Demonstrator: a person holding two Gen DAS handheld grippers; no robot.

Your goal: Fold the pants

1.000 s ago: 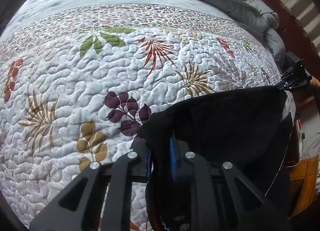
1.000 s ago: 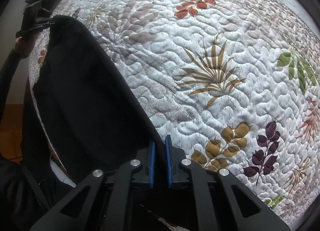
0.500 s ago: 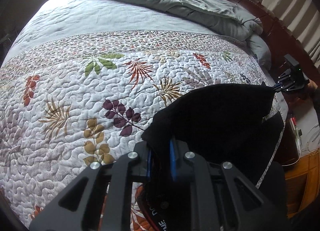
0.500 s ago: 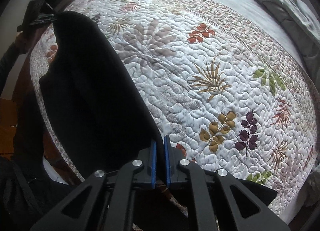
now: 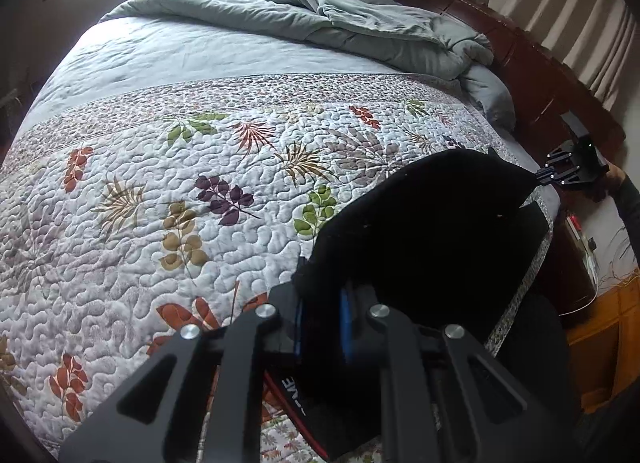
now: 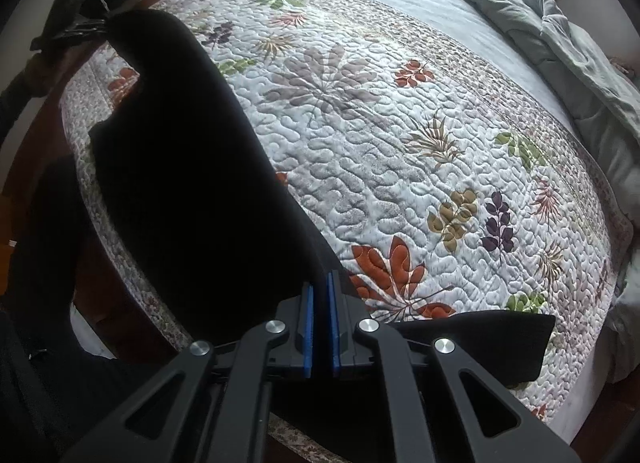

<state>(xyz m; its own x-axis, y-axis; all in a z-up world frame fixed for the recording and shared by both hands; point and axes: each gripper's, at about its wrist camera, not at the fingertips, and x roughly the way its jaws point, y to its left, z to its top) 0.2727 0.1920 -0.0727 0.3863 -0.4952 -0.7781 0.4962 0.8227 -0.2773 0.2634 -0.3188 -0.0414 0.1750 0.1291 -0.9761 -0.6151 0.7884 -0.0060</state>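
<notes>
Black pants (image 5: pixel 432 231) hang stretched in the air between my two grippers, above the near edge of the bed. My left gripper (image 5: pixel 322 319) is shut on one bunched corner of the pants. My right gripper (image 6: pixel 321 319) is shut on the other corner, and the cloth (image 6: pixel 192 183) runs from it up to the left. The right gripper also shows far right in the left wrist view (image 5: pixel 568 173); the left gripper shows top left in the right wrist view (image 6: pixel 86 29). Part of the pants (image 6: pixel 480 339) droops below my right gripper.
A quilt (image 5: pixel 200 191) with a leaf print covers the bed. A rumpled grey duvet (image 5: pixel 360 23) lies at the far end by the dark wooden headboard (image 5: pixel 520 59). A wooden nightstand (image 5: pixel 592 327) stands right of the bed.
Both grippers have risen and pulled back from the bed with the pants, so more of the bed shows. The pants now hang higher, stretched between them.
</notes>
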